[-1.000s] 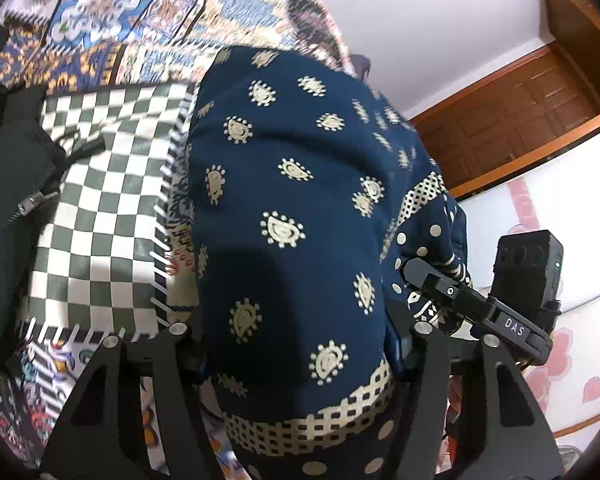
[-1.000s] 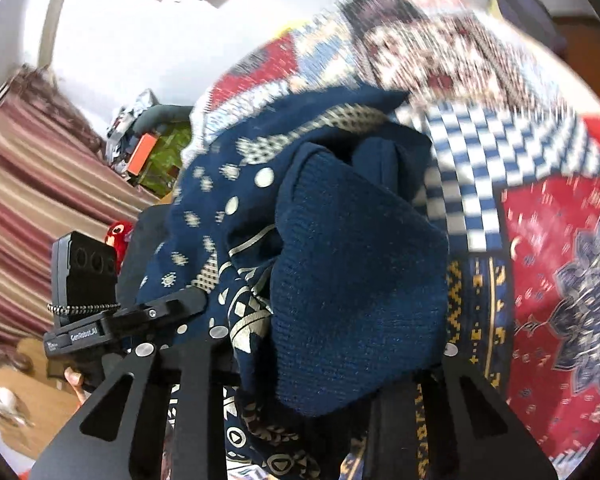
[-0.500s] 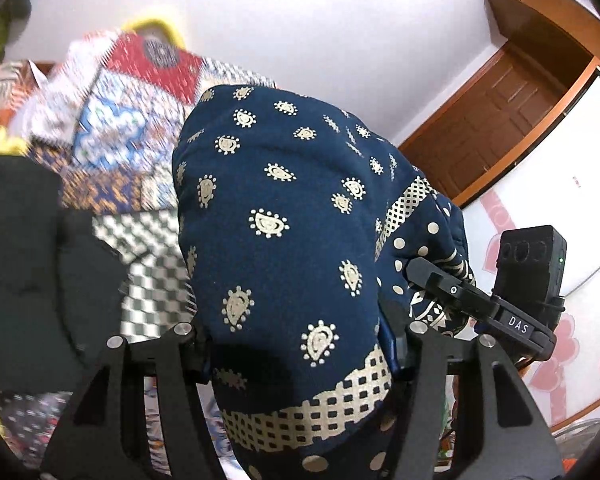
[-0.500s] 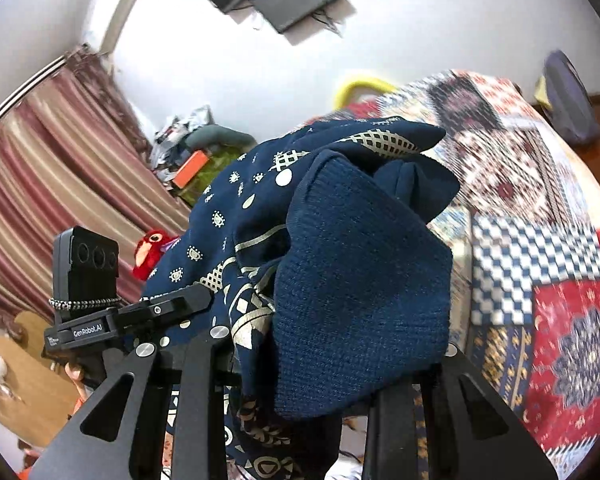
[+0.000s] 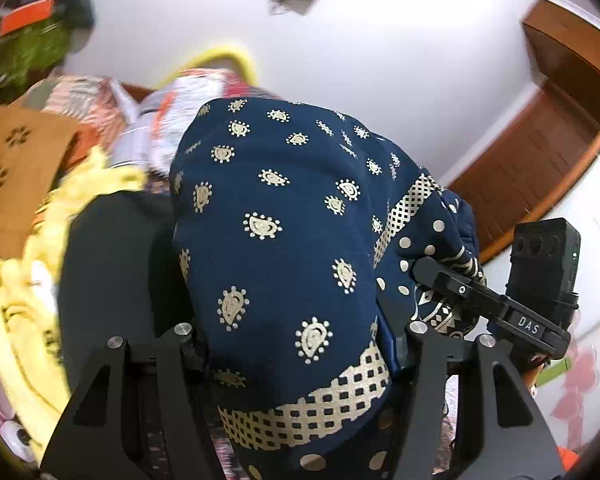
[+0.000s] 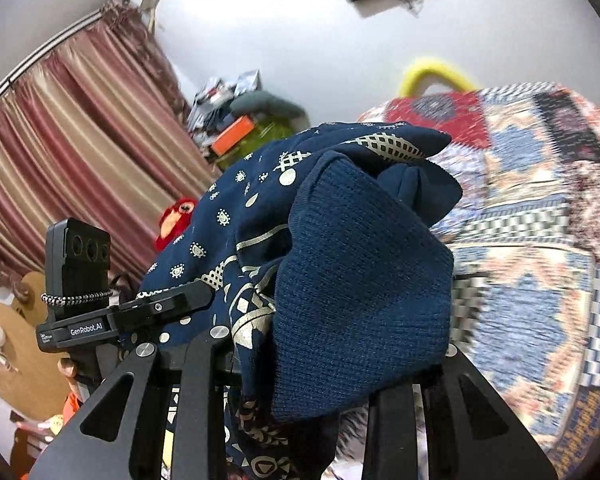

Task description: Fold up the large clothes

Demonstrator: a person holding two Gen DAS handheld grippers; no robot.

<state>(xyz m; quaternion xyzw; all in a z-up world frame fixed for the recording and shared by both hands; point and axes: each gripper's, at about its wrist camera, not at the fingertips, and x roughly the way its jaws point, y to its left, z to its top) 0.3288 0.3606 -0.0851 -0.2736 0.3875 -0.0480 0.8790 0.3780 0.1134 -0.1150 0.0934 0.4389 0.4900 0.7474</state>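
Note:
A navy garment [image 5: 284, 240] with a cream paisley print and a checked band hangs bunched up in the air above the bed. My left gripper [image 5: 296, 336] is shut on a thick fold of it, which hides the fingertips. In the right wrist view the same garment [image 6: 360, 280] shows its ribbed knit cuff, and my right gripper [image 6: 332, 344] is shut on that bundle. The two grippers stand side by side: the right one's camera block [image 5: 544, 256] shows in the left view, and the left one's camera block [image 6: 80, 256] shows in the right view.
A patchwork quilt [image 6: 540, 208] covers the bed on the right. A black garment [image 5: 112, 272] and a yellow cloth [image 5: 24, 304] lie below on the left. A striped curtain [image 6: 80, 152], a red plush toy [image 6: 176, 220] and a wooden door [image 5: 540, 148] ring the room.
Both grippers have risen with the navy garment and tilted up. The checked quilt has dropped out of the left view, and the wall, the curtain and the door now fill the background.

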